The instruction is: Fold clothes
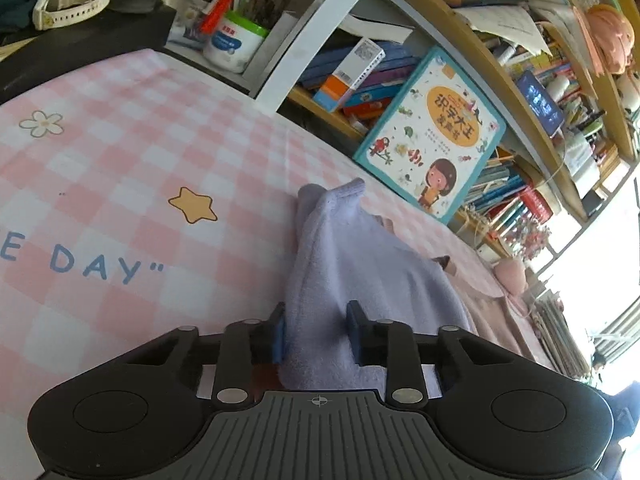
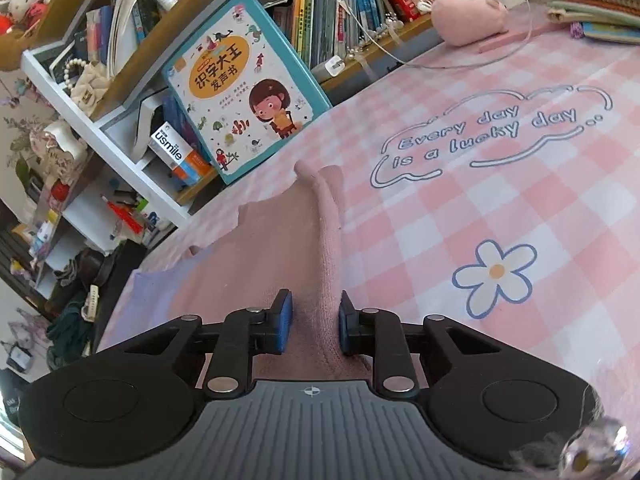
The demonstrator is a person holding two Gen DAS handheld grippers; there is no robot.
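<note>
Pink checked sheet (image 1: 120, 152), children's book (image 2: 244, 84) leaning on crowded bookshelves (image 1: 500, 60) — pen tub (image 1: 236, 40), watch (image 1: 68, 8)

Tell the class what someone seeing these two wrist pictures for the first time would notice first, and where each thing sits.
The pink-and-white checked cloth fills both views, printed with a flower and blue lettering. On it lies a garment, its lilac part between the left gripper fingers and its pink part between those of the right gripper. Behind, a bright children's book leans against crowded bookshelves.
</note>
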